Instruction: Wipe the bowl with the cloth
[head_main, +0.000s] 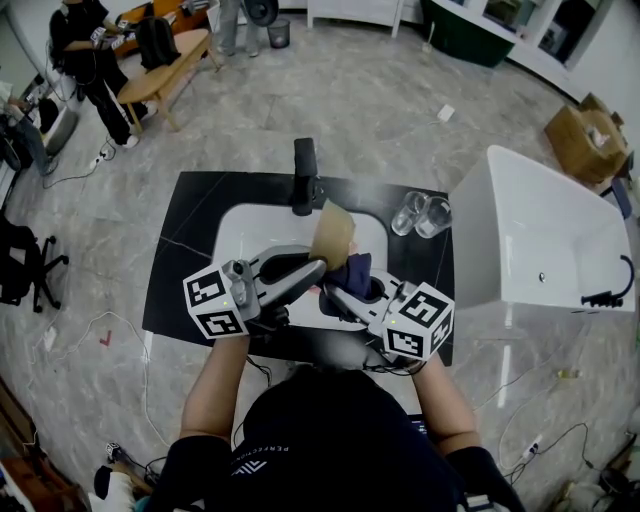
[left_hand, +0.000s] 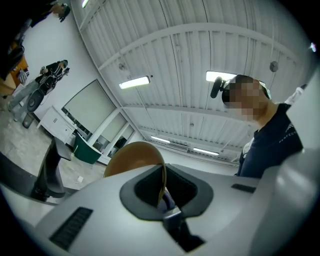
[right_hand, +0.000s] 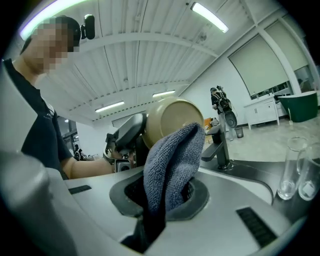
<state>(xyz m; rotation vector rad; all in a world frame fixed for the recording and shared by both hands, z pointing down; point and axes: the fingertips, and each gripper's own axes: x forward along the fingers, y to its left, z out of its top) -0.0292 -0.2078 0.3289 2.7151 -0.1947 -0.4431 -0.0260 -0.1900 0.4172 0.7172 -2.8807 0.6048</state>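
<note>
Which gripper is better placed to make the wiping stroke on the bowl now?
Right. The right gripper is shut on the cloth, next to the bowl. The left gripper is shut on the bowl's rim and holds it above the sink.

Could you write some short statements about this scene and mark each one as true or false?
1. The left gripper grips the bowl by its rim. True.
2. The right gripper is empty. False: it is shut on the cloth.
3. Two glasses stand on the counter beside the sink. True.
4. The bowl rests in the sink. False: it is held up on edge over it.
5. The faucet is white. False: it is black.
</note>
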